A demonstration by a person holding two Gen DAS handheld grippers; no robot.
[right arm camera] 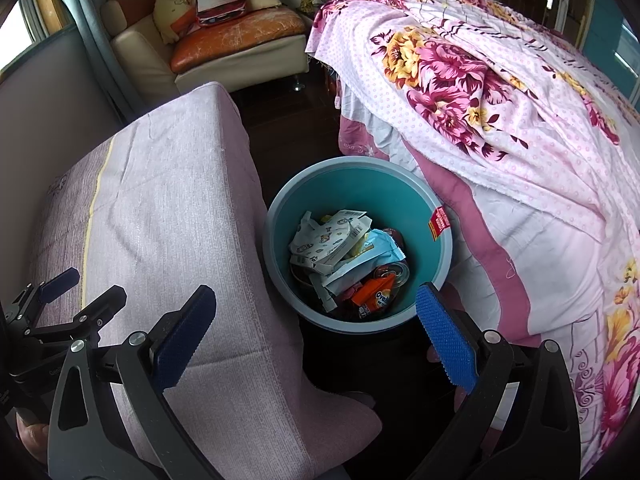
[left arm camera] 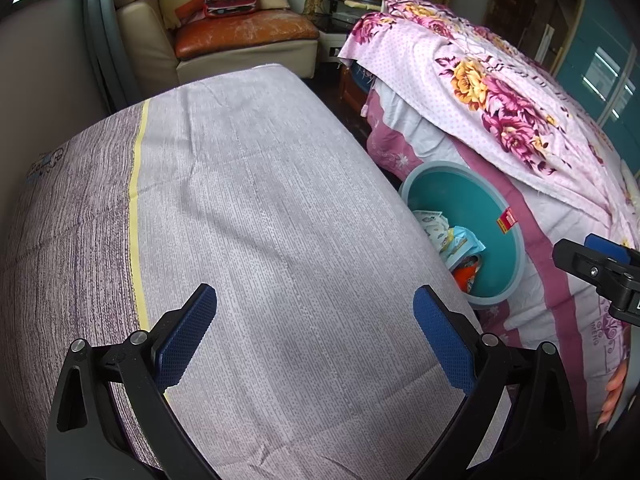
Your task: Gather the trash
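The left gripper hovers over the lilac cloth-covered counter with its jaws spread wide and nothing between the blue pads; its lower body runs off the bottom of the left wrist view. The right gripper hangs with its jaws likewise spread and empty, one pad over the counter's edge and the other just above the near rim of the teal trash bin. The bin stands on the dark floor in the gap between the counter and the bed draped in a floral quilt. From the left wrist camera the counter's edge cuts off roughly half of the bin, so only a sliver of its contents shows there. From the right wrist camera the trash lies piled in the bottom: crumpled white printed wrappers, a pale blue packet, an orange carton and what looks like a can end, though the pile is too tangled to sort out fully. A red sticker sits on the bin's inner wall. The floor right under the right gripper is in deep shadow and hard to read. A cream and orange sofa with cushions stands against the far wall, partly cropped by the fisheye edge.
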